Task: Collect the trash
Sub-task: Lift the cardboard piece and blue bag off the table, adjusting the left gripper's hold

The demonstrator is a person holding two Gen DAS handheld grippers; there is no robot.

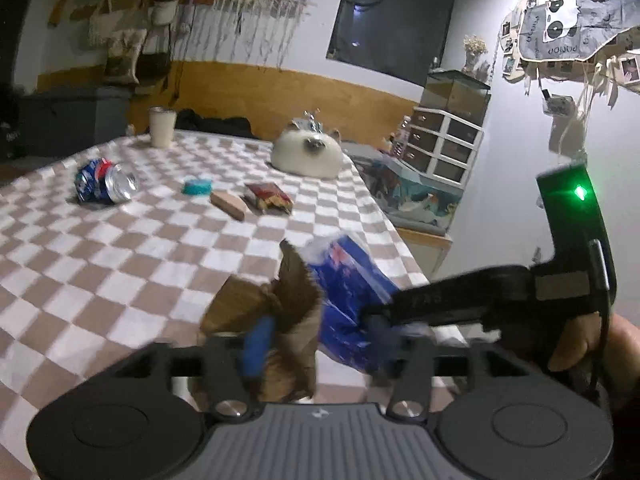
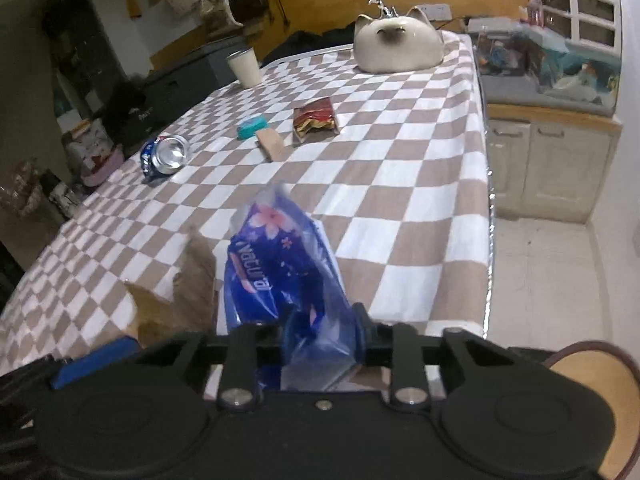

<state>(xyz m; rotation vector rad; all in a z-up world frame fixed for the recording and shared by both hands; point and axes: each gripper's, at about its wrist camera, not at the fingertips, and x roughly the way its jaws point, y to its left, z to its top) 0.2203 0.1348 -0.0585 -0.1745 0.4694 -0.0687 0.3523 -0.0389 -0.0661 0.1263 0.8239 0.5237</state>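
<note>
A blue plastic wrapper [image 2: 280, 264] with pink flowers hangs over the near part of the checkered table [image 2: 400, 200]. My right gripper [image 2: 324, 320] is shut on its lower end. It reaches in from the right in the left wrist view, where the right gripper [image 1: 374, 318] holds the wrapper [image 1: 348, 280]. Torn brown paper [image 1: 280, 300] stands beside the wrapper, between the parted fingers of my left gripper [image 1: 318, 340], which is open. Farther back lie a crushed blue can [image 1: 106, 186], a red snack packet [image 1: 268, 197], a tan block [image 1: 228, 205] and a teal item [image 1: 196, 187].
A cream cup [image 2: 245, 68] and a cat-shaped ceramic piece [image 2: 400, 50] stand at the table's far end. The table's right edge drops to a pale floor [image 2: 540, 280], with cabinets [image 2: 552, 168] beyond. A round stool [image 2: 592, 364] sits at the bottom right.
</note>
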